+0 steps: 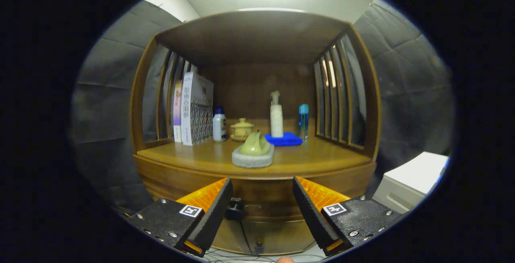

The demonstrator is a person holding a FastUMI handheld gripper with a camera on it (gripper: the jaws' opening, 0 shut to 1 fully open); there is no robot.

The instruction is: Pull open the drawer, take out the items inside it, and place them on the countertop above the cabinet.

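A wooden cabinet stands ahead with its countertop (322, 155) under a wooden hood. The drawer front (261, 192) below the countertop is closed, and its dark knob (235, 206) shows just beside my left fingertip. My gripper (262, 190) is open, fingers spread wide in front of the drawer front, with nothing between them. On the countertop's front edge, beyond the fingers, a yellow-green object lies on a grey stone-like block (252, 159).
At the back of the countertop stand books (193, 112), a white bottle (219, 125), a small lidded pot (241, 129), a pump bottle (276, 116) on a blue cloth (283, 139) and a blue bottle (303, 120). Slatted sides flank it. A white box (410, 180) sits to the right.
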